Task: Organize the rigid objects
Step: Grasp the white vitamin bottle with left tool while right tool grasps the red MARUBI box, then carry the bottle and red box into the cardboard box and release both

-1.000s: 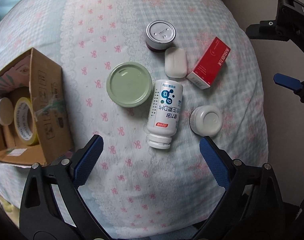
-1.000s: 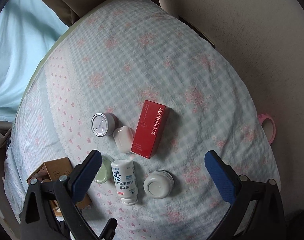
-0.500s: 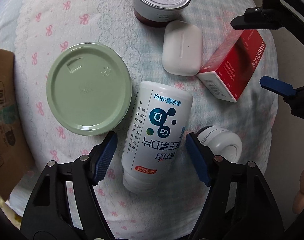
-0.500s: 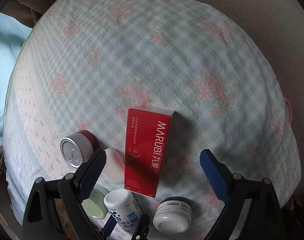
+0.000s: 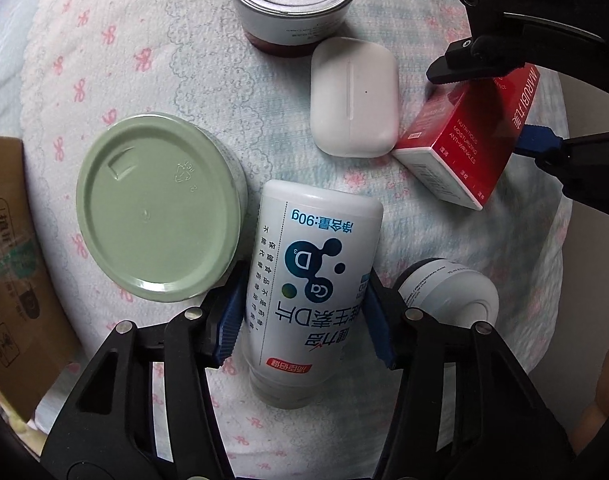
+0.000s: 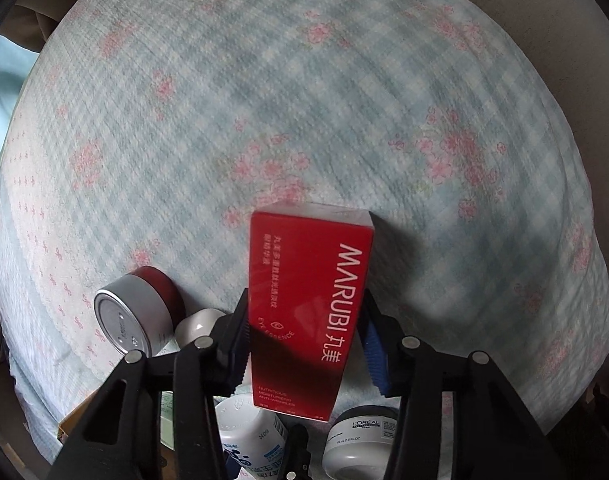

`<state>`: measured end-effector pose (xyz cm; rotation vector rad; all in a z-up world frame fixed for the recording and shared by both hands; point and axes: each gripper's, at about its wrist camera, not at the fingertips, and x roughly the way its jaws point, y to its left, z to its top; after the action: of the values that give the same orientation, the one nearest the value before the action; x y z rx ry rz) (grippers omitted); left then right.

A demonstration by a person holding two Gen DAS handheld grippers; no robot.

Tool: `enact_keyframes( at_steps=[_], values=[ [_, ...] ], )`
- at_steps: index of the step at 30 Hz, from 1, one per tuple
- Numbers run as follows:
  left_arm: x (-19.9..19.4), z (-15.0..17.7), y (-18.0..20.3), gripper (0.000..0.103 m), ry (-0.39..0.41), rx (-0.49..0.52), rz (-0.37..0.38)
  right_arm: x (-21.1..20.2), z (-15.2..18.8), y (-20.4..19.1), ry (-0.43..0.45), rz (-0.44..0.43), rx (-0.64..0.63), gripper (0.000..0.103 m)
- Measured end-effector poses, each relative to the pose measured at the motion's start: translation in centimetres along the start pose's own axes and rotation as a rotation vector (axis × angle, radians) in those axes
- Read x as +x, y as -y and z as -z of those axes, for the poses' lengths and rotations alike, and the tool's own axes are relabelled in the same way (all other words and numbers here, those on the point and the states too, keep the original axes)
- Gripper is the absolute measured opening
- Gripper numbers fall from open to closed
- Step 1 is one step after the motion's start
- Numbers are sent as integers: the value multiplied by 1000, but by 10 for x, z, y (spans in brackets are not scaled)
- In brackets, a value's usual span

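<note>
The bed (image 6: pixel 304 100) carries everything here, under a blue-checked quilt with pink flowers. Off to the left of the left claw (image 5: pixel 304 316), a cardboard box (image 5: pixel 12 264) sits at the edge of the bed.

The left claw lies low over the quilt with its blue pads pressed against both sides of the white supplement bottle (image 5: pixel 310 292), clenched around it. The bottle lies on its side on the quilt, cap end toward the claw's body and base pointing away. Just left of that claw, touching or nearly touching the bottle, is a round tub with a green lid (image 5: pixel 158 208). Ahead of the claw, beyond the bottle's base, a white earbud case (image 5: pixel 352 96) lies flat, and further ahead stands a silver-topped tin (image 5: pixel 292 0) with a dark red band at its foot. Immediately right of the left claw sits a small white L'Oreal jar (image 5: pixel 452 296).

The right claw (image 6: pixel 306 344) grips the red MARUBI box (image 6: pixel 310 312), one finger on each long side; in the left wrist view its far end looks lifted off the quilt. The box points forward between the fingers, lettering up. To that claw's left are the tin and earbud case; beneath it, close to its body, are the bottle and the jar.
</note>
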<state>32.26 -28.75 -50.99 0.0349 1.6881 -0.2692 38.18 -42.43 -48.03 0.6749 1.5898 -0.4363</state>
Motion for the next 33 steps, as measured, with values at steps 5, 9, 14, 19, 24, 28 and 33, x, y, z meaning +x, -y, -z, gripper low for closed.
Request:
enact_keyframes(
  at_steps=[5, 9, 14, 19, 24, 28, 33],
  values=[
    [-8, 8, -15, 50, 25, -16, 29, -1, 0, 6, 2, -23, -10, 42],
    [-23, 11, -23, 49, 53, -25, 54, -13, 5, 11, 19, -37, -24, 41],
    [-47, 21, -24, 49, 95, -16, 69, -40, 15, 24, 54, -93, -16, 40],
    [-82, 35, -25, 49, 152, 2, 79, -71, 32, 41, 102, -138, -26, 40],
    [-131, 57, -32, 49, 230, 8, 88, -122, 58, 53, 164, -186, -73, 40],
    [-169, 73, -33, 49, 309, -10, 90, -171, 81, 50, 232, -207, -149, 40],
    [-223, 98, -58, 49, 403, -71, 87, -219, 113, 36, 289, -245, -256, 40]
  ],
)
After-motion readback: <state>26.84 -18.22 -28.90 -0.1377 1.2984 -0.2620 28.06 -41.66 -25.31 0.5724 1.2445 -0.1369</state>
